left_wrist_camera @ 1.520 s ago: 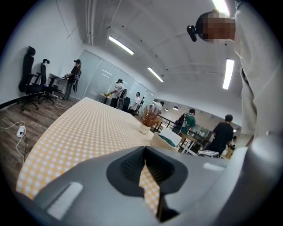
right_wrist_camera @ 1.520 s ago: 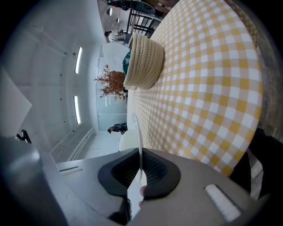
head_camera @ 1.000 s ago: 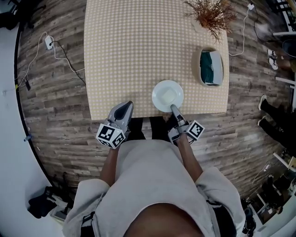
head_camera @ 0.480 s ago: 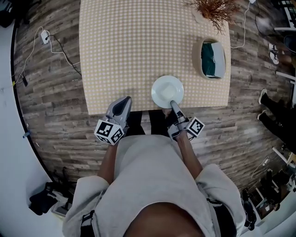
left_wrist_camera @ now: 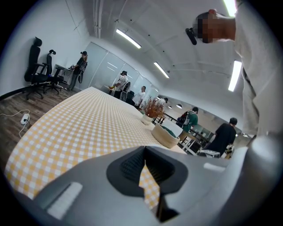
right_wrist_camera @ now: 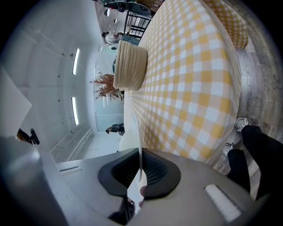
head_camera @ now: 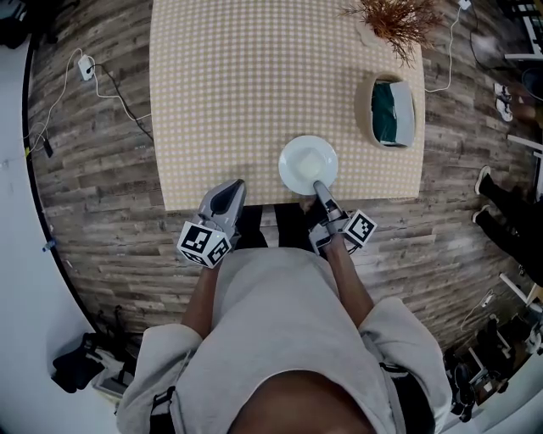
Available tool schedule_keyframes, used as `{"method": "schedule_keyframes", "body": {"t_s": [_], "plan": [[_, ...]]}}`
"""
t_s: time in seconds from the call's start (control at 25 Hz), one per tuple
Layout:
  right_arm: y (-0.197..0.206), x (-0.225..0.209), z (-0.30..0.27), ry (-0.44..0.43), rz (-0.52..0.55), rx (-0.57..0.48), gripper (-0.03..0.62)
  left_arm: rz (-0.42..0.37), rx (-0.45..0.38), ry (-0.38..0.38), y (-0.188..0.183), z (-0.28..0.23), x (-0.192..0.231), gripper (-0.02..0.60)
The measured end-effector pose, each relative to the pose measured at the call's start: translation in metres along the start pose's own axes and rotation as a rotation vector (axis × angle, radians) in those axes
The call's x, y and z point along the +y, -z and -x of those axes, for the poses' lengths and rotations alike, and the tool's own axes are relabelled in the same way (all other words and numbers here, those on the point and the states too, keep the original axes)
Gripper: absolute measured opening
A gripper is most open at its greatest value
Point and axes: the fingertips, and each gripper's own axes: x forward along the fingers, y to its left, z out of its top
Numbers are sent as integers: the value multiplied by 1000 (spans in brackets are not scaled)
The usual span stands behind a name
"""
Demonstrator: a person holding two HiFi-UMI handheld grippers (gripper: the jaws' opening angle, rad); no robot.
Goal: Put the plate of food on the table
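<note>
A round white plate (head_camera: pixel 308 164) with a pale patch of food at its middle is over the near edge of the yellow-checked table (head_camera: pixel 237 85). My right gripper (head_camera: pixel 321 188) is shut on the plate's near rim. In the right gripper view the thin white rim (right_wrist_camera: pixel 140 154) runs edge-on between the dark pads, close beside the cloth (right_wrist_camera: pixel 194 79). Whether the plate rests on the cloth I cannot tell. My left gripper (head_camera: pixel 224 202) hovers at the table's front edge, left of the plate. It is shut with nothing in it (left_wrist_camera: pixel 143 170).
A woven basket (head_camera: pixel 392 113) with a green cloth inside stands at the table's right side, with a dried plant (head_camera: pixel 392 19) behind it. Cables and a plug (head_camera: pixel 85 68) lie on the wooden floor at the left. People stand far across the room (left_wrist_camera: pixel 124 81).
The plate and my right gripper sit about as far in from the front edge as before. The view has shifted a little. My left gripper stays at the front edge.
</note>
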Motion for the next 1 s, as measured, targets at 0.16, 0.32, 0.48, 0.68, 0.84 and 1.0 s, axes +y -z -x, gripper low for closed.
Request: {"method": "schedule_keyframes", "body": {"t_s": [0.16,0.32,0.48,0.68,0.84,1.0], "plan": [[-9,7,-21,-7,6,9,11,8,3,7,1,1,-5,9],[-18,12,-46,-12,17,21,11,14,-4,5,1,2,-4,9],[-25,19,-72,-11,18,33,11,18,-6,-3,-1,4,0,9],[-38,31,-102,-14,52,56,11,29,-12,-21,-3,6,5,9],[-48,42,-127,-23,61,67,11,38,-13,-39,-3,11,10,9],[-60,57,-152,-48,44,63,12,43,-16,-55,-4,15,15,9]]}}
